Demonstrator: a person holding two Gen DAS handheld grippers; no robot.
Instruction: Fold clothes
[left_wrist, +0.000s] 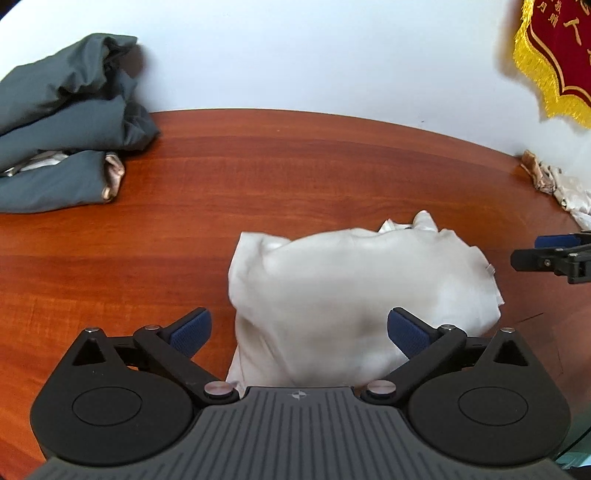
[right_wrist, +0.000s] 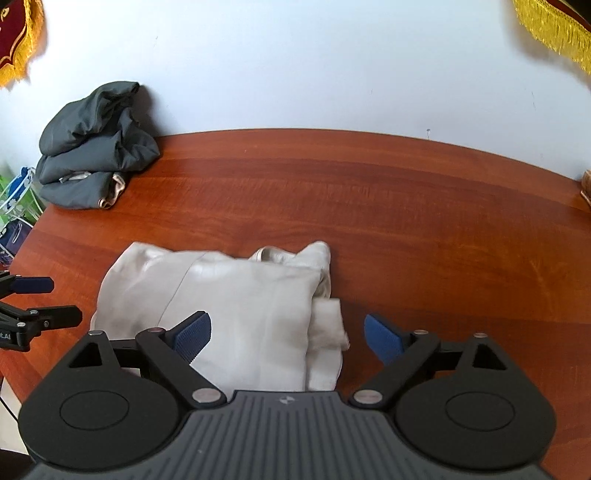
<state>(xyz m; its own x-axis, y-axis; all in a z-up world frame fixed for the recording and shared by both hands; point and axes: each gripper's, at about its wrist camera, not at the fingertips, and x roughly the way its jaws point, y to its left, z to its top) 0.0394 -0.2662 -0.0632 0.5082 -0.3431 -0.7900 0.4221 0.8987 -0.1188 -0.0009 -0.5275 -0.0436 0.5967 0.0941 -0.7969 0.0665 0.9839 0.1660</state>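
Near the table's (right_wrist: 406, 221) front edge at six o'clock lies the pale garment (right_wrist: 236, 306), doubled into a compact bundle. Left gripper (left_wrist: 299, 332) and right gripper (right_wrist: 288, 334) hover over it, jaws spread wide, holding nothing, perhaps just released or about to grasp. Toward ten o'clock sits a grey garment pile (right_wrist: 92, 147), well apart, blocking nothing.

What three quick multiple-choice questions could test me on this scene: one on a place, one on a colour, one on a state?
1. Where is the grey bundle?
A. far left of the table, by the wall
B. under the white garment
C. in a gripper

2. What colour are the pads?
A. red
B. blue
C. green

3. How is the right gripper?
A. shut on cloth
B. open, holding nothing
C. out of view

Answers: 1 A, it lies at the far left edge; 2 B, both pads show blue; 3 B, the jaws stand apart over the white garment.
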